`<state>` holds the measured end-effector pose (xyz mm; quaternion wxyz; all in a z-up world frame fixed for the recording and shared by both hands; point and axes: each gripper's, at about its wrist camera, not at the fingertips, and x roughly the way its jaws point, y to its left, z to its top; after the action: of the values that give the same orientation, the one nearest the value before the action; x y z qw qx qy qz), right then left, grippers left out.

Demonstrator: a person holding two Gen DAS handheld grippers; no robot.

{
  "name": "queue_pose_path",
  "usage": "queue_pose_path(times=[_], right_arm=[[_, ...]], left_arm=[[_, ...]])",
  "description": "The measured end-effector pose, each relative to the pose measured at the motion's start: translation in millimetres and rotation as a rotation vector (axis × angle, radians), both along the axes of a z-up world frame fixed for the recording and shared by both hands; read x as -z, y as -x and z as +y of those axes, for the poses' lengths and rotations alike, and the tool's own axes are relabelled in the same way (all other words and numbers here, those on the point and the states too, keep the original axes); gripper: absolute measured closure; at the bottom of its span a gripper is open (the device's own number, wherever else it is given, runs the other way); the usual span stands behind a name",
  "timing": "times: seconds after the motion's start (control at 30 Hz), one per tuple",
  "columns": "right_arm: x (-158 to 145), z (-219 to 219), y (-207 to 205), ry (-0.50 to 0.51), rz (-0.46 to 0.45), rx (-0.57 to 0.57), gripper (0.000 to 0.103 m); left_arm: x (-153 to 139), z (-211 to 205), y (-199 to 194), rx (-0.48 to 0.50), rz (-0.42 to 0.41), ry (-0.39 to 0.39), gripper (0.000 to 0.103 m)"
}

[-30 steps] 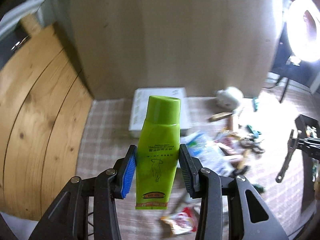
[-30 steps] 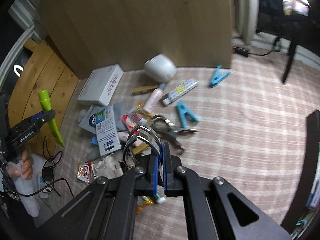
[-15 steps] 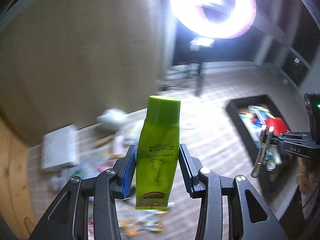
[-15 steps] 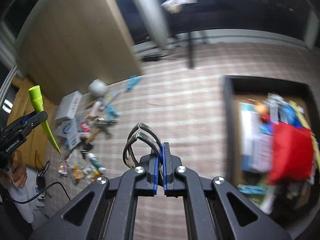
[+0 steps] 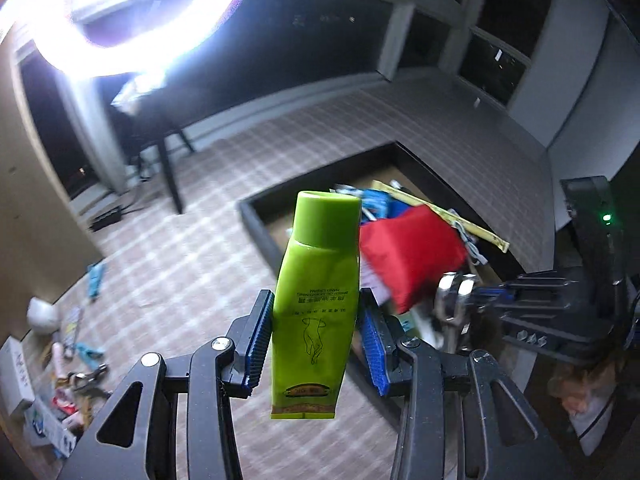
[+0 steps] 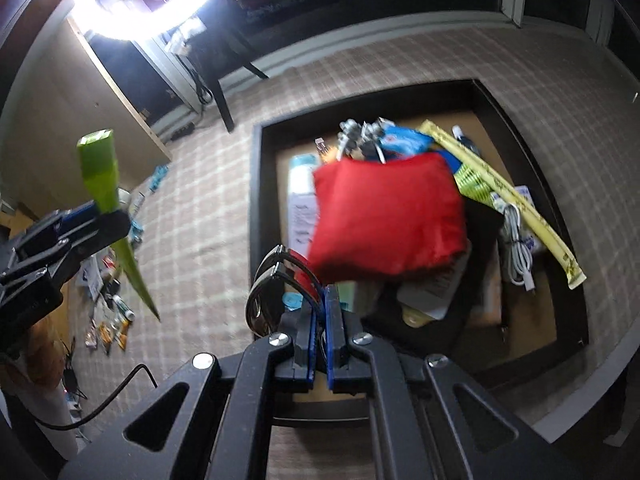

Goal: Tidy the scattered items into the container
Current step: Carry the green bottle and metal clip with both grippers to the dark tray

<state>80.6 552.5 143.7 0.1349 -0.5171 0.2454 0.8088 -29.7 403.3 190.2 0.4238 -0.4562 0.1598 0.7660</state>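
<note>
Item: lime-green plastic squeeze tube [image 5: 316, 300], clenched upright in our left gripper [image 5: 316, 344], beside the black-rimmed tray [image 6: 256, 200]. Right gripper [image 6: 324, 320] pinches metal clips [image 6: 268, 284]. We advise releasing each inside the rim, clear of the red pouch [image 6: 384, 216]

Right gripper [image 6: 319, 320], jaws clamped on a metal clip [image 6: 267, 288], above the black tray [image 6: 256, 184] with red pouch [image 6: 386, 216].

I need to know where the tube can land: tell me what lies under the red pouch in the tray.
The red pouch lies on white packets, a yellow strip and a cable in the tray. What lies directly beneath it is hidden.
</note>
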Motion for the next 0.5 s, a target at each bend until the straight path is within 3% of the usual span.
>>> queue_pose_path(times=[0.5], right_arm=[[28, 100, 62, -0.078, -0.042, 0.116, 0.099]], left_arm=[[28, 96, 9, 0.04, -0.075, 0.037, 0.063]])
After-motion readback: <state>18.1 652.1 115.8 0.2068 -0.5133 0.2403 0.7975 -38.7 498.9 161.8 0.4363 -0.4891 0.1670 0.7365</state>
